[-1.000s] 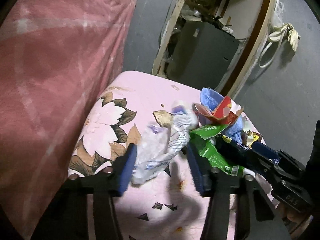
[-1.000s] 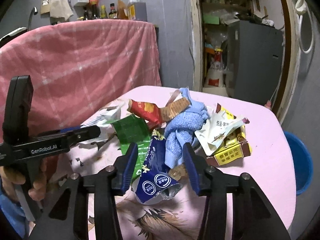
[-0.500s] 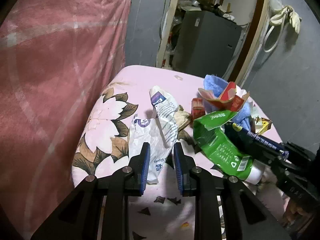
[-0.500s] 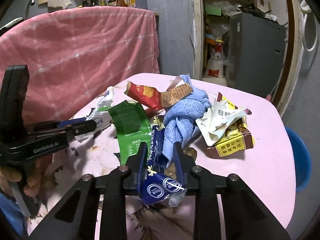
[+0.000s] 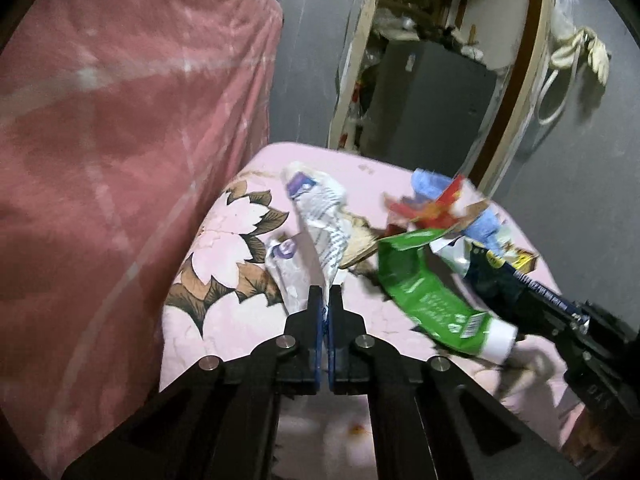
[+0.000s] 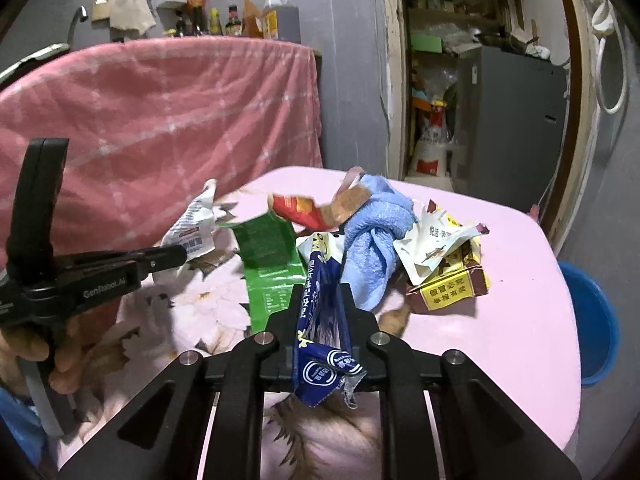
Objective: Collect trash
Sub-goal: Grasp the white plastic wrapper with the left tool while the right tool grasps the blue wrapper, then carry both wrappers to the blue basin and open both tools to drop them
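Both sets of jaws have just been closing since the earlier frames, each on a piece of litter that lay loose between wide-apart pads a second ago. Now the left gripper point(image 5: 325, 300) is pinched tight on the lower edge of the white printed wrapper point(image 5: 324, 216), which stands up from the pink flowered tablecloth point(image 5: 224, 320) at the near left of the heap. The right gripper point(image 6: 320, 292) is clamped on the dark blue wrapper point(image 6: 320, 320), whose printed end hangs out toward the camera between the fingers.

Behind these, toward the far side of the table, lie the green packet point(image 6: 268, 256), a red snack bag point(image 6: 296, 210), a knotted blue cloth point(image 6: 376, 236) and, to the right, a white-and-yellow pouch point(image 6: 436, 244) on a brown box point(image 6: 452, 288). A blue bin point(image 6: 592, 320) stands off the table's right edge.

The step in hand looks like the grab itself, with both pieces secured. Next, I judge, comes lifting each clear without dragging its neighbours, since the green packet overlaps both wrappers, and carrying them to the bin.

Motion blur smears the left view, so print on the packets there is unreadable. How much of the white wrapper sits inside the pads cannot be made out, and the bin's inside is cut off.
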A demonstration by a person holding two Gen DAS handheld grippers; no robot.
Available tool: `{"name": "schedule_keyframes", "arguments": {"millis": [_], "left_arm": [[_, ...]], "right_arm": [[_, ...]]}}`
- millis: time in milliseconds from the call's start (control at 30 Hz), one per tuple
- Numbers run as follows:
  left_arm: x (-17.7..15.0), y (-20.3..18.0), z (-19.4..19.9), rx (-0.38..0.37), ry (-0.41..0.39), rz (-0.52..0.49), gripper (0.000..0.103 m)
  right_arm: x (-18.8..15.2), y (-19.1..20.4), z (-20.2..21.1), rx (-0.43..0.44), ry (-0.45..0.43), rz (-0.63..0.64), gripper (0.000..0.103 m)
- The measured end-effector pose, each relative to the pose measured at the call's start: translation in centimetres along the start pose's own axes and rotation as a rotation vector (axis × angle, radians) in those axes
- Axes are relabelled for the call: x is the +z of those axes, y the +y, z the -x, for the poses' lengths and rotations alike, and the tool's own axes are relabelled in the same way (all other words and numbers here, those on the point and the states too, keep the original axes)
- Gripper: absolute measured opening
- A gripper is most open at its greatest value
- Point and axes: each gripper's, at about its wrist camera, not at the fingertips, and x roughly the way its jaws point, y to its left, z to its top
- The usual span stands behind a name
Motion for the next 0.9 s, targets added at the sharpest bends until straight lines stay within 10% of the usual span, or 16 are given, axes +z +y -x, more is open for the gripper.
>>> {"name": "schedule_keyframes", "arguments": {"millis": [433,900], "left_arm": [[-0.1,-6.5,4.8,-0.081,-0.25,-0.045,0.0],[4.6,-19.3,2.1,-0.268,-0.444,-0.147,0.0]], "right_arm": [[-0.2,-0.8,7.3,-0.071,-0.304,0.045,0.012],[2.0,-12.1,11.9,-0.31,-0.514,-0.032,0.012]]}}
